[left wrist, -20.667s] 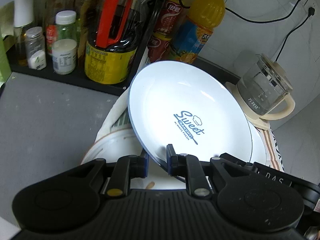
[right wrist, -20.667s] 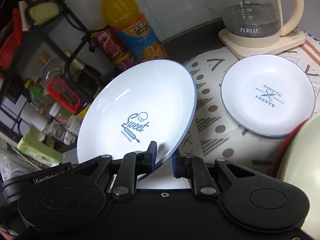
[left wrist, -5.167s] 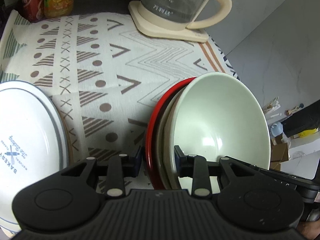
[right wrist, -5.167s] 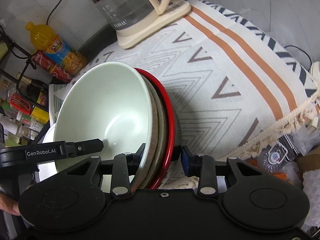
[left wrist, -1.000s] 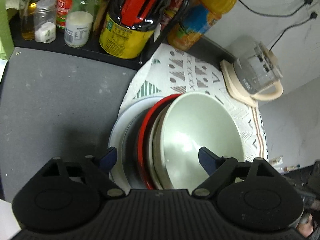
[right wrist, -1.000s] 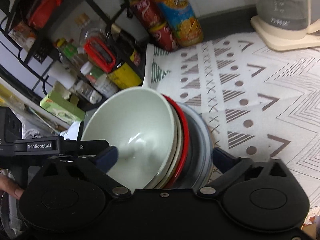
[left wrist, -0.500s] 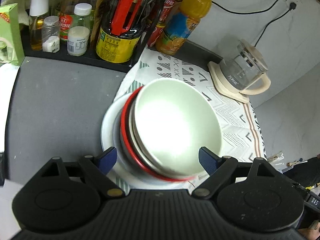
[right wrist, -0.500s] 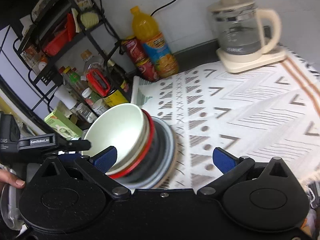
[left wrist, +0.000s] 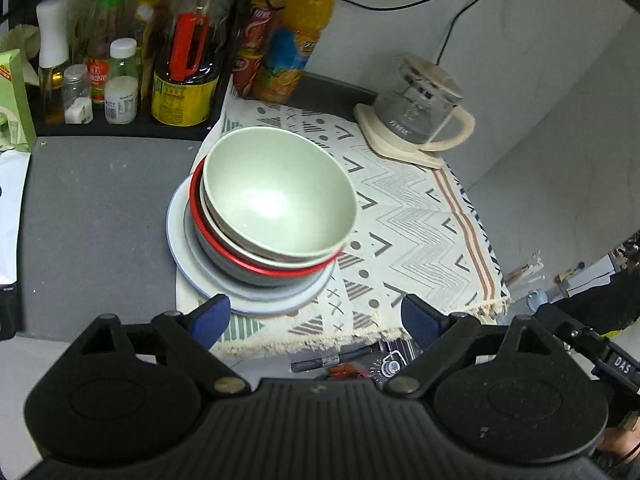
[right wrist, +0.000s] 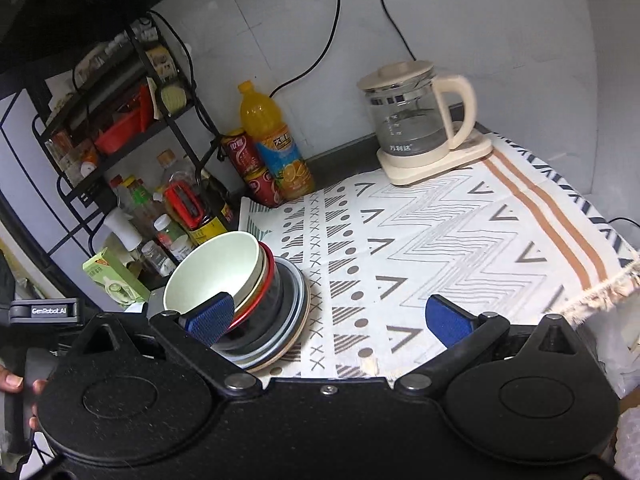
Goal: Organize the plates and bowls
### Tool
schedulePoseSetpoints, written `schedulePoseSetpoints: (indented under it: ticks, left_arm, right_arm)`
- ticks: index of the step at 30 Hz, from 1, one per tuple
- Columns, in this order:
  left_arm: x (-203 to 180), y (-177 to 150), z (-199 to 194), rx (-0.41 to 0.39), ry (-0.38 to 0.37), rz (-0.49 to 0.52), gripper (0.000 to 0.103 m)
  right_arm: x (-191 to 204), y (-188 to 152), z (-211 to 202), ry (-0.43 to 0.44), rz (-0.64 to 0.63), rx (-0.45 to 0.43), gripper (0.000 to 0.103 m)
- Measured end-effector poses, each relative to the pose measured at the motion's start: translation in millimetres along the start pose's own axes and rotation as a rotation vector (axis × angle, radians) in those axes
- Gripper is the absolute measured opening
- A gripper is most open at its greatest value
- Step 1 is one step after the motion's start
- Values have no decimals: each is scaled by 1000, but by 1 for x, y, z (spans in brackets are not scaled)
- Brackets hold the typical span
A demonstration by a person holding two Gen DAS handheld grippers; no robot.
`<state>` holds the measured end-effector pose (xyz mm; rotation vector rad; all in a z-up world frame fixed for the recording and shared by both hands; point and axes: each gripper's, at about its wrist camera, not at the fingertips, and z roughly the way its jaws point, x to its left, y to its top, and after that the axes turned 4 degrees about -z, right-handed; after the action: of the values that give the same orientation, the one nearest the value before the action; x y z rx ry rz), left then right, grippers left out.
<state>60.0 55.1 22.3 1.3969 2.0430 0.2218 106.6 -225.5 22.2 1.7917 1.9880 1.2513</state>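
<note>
the stacking looks done, or very nearly. in the left wrist view the pale green ceramic bowl [left wrist: 276, 196] sits on top of a nested pile: under it a cream bowl rim, then the red-rimmed grey bowl [left wrist: 256, 266], then the white blue-edged plates [left wrist: 256, 300] at the bottom. the whole pile rests on the left end of the patterned cream table runner [left wrist: 404, 216], at about ten o'clock from the middle of the frame, with the black condiment rack [left wrist: 120, 128] at eleven and the glass kettle on its cream base [left wrist: 416, 120] at two o'clock.

the left gripper [left wrist: 316, 320] has its blue pads spread wide with nothing between them – the front edge of the plates only shows behind the left pad, not touching it that i can tell. the right gripper [right wrist: 328, 316] is likewise splayed and empty; in its view the pile sits at nine o'clock, partly behind the left pad (overlap in the picture, not contact, as far as i can judge).

no loose plate or bowl shows elsewhere on the runner in either view, so i judge nothing is left to gather – at most a nudge, since the green bowl leans a little toward the rack.
</note>
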Motion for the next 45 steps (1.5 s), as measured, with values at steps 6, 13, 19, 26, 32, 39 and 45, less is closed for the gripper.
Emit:
schedulePoseSetpoints:
  ticks: [6,13,19,26,32,39,45]
  left_arm:
    - [-5,-27,-20,-23,28,23,91]
    - [-4,-56,-38,-53,45,44,95]
    - [-7,-76,-55,-97,52,77,98]
    - [-15,-96,-65,-140,99,131,102]
    - [-18,-111,-69,-145,136,182,102]
    - [-21,-124,-61,-93,157,217,102]
    - [-26,-129,-60,-82,162,223,102]
  right_arm:
    - [5,-20,-25,-46,-1,-3,103]
    - [15,-40,-50,-83,-19,-26,103]
    - [24,-56,-67,-165,-52,-35,103]
    - [27,-73,-87,-190,-61,-48,103]
    - [33,-84,-98,-233,-97,-56,103]
    - [35,-89,-102,-263,-118,-53,103]
    - [33,-90,-99,-265,-123,-41,103]
